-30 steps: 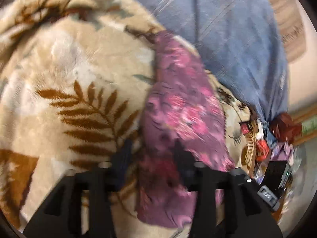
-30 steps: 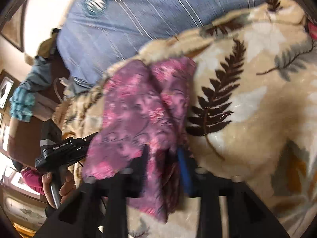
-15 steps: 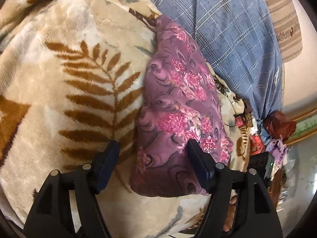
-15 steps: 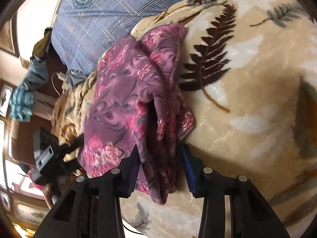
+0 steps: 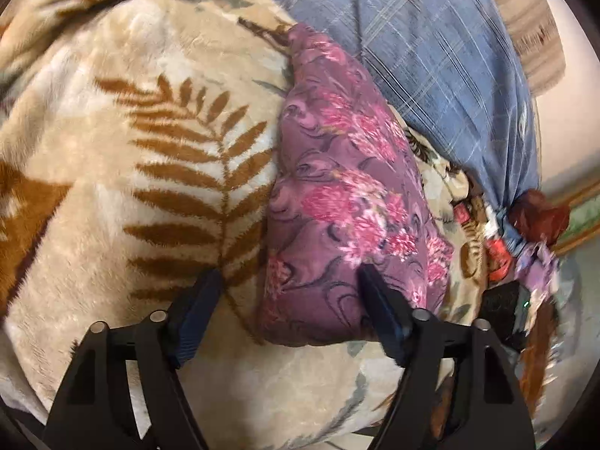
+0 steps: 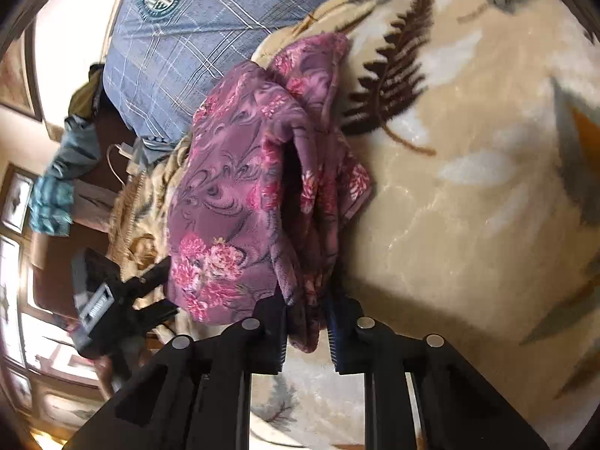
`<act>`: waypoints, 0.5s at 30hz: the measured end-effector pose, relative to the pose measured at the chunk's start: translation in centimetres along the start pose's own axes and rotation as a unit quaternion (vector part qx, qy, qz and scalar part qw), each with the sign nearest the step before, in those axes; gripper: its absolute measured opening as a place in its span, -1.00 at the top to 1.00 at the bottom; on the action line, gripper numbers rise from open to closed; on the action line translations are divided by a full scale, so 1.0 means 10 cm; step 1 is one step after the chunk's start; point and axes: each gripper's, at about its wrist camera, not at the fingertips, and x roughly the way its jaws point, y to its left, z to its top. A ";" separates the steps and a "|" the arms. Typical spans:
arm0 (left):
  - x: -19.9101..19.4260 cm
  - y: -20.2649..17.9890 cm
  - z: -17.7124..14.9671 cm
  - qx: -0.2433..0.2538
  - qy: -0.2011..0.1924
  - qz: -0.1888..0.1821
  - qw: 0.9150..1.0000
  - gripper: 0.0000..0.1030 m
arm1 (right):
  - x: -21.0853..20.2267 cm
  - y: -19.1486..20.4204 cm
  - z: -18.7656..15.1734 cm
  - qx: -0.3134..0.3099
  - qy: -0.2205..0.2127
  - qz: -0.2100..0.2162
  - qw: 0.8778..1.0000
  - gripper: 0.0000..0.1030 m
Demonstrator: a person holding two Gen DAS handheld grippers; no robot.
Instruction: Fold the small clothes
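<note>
Fingers first: spread over a beige plush blanket with brown fern leaves (image 5: 157,172), near a blue plaid pillow (image 6: 210,37), lies the folded purple floral garment (image 5: 337,202). The left gripper (image 5: 290,307) gapes wide, holding nothing, while the right gripper (image 6: 305,332) pinches the garment's near edge, likely to steady the fold.

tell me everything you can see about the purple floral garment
The purple floral garment is thin, soft-looking fabric, mauve with pink flower clusters and dark swirls. It lies folded into a long bundle on the beige fern-print blanket, its far end near the blue plaid pillow. From the right wrist view, loose layered edges gape along one side. The right gripper is pinching its near edge; the left gripper is open, straddling its near corner.
</note>
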 end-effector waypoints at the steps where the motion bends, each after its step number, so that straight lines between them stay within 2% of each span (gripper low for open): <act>1: -0.03 -0.04 -0.01 0.005 0.009 -0.019 1.000 0.36 | -0.03 0.00 -0.01 0.000 -0.001 -0.001 1.000 0.73; 2: -0.13 -0.08 -0.01 0.004 0.012 -0.030 0.999 0.37 | -0.08 0.01 -0.02 0.000 -0.005 0.001 1.000 0.75; 4: -0.28 -0.10 -0.07 0.016 -0.015 -0.021 1.000 0.50 | -0.27 0.07 -0.04 0.000 -0.022 0.012 1.000 0.76; 5: -0.28 -0.05 -0.11 0.016 -0.027 -0.013 0.999 0.44 | -0.35 0.08 -0.05 -0.004 -0.030 0.013 0.999 0.77; 6: -0.21 0.04 -0.12 -0.004 -0.023 -0.012 1.000 0.06 | -0.38 0.04 -0.07 -0.001 -0.036 0.005 0.999 0.79; 7: -0.16 0.11 -0.12 -0.026 -0.014 -0.014 0.999 -0.17 | -0.34 -0.03 -0.07 0.009 -0.035 -0.007 0.999 0.81; 8: -0.15 0.16 -0.11 -0.044 -0.005 -0.023 0.999 -0.17 | -0.29 -0.08 -0.07 0.016 -0.030 -0.021 0.999 0.76; 9: -0.18 0.18 -0.10 -0.050 -0.003 -0.033 0.998 -0.16 | -0.23 -0.13 -0.07 0.026 -0.024 -0.023 0.999 0.60; 10: -0.29 0.15 -0.10 -0.044 -0.018 -0.027 0.999 -0.14 | -0.22 -0.13 -0.08 0.034 -0.021 -0.018 0.999 0.56; 11: -0.36 0.13 -0.11 -0.035 -0.032 -0.013 0.999 -0.14 | -0.27 -0.08 -0.09 0.029 -0.030 -0.015 0.999 0.54; 12: -0.47 0.06 -0.16 -0.012 -0.055 0.019 0.998 -0.16 | -0.32 -0.02 -0.09 0.016 -0.040 -0.012 0.999 0.39; 13: -0.49 0.03 -0.20 0.002 -0.061 0.034 0.998 -0.17 | -0.39 0.04 -0.11 0.002 -0.053 -0.007 0.999 0.25; 14: -0.51 -0.02 -0.27 0.021 -0.065 0.052 0.996 -0.18 | -0.45 0.08 -0.14 -0.002 -0.064 -0.001 0.998 0.02; 15: -0.48 -0.08 -0.34 0.039 -0.060 0.068 0.995 -0.18 | -0.48 0.10 -0.18 0.000 -0.069 0.008 0.998 0.00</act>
